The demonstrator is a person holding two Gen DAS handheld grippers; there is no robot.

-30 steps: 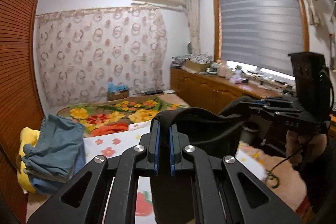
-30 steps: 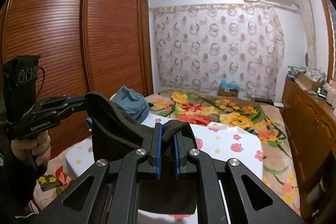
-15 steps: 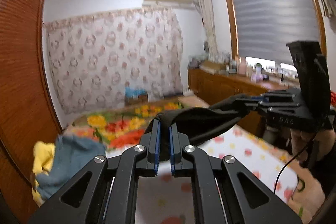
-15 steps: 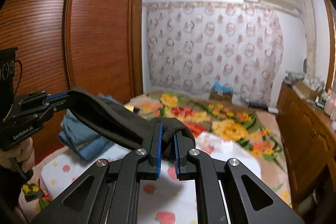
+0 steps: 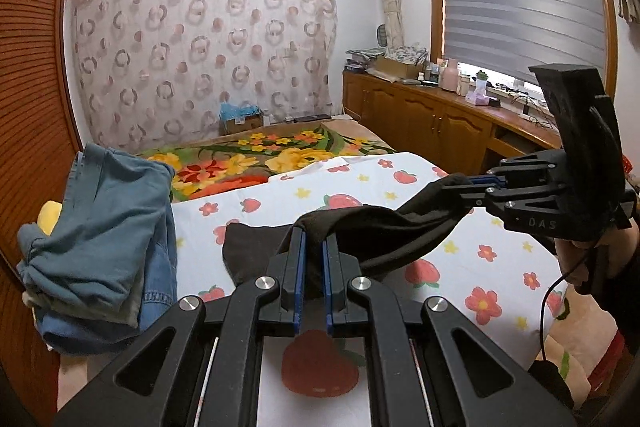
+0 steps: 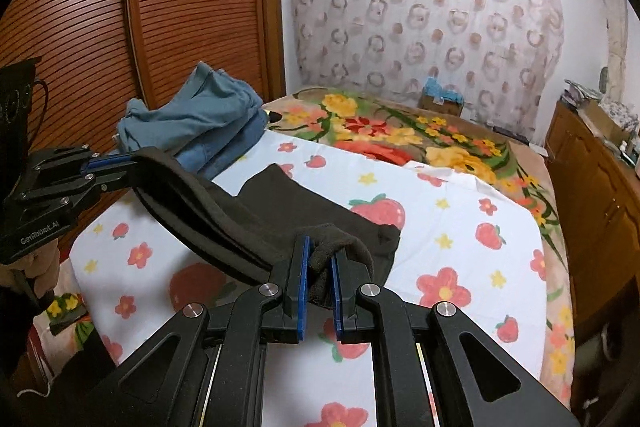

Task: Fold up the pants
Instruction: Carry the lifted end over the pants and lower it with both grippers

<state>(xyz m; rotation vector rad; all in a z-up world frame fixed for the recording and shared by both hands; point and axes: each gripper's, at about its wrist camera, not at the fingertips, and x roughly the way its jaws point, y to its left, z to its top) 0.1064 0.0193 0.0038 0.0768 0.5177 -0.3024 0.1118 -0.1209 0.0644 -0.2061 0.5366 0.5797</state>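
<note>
**Black pants stretched over the bed**

Bedroom: a bed (image 5: 460, 227) under a strawberry sheet (image 6: 460, 227), with blue clothes (image 5: 104, 227) heaped by the wardrobe (image 6: 120, 7). Black pants (image 6: 304, 211) hang between both grippers, their lower part lying on the sheet. Left gripper (image 5: 313, 247) and right gripper (image 6: 319, 259) are each clamped on a bunched edge of the pants.

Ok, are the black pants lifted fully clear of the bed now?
No, part of the black pants lies flat on the strawberry sheet beyond the right hand-held gripper.
</note>
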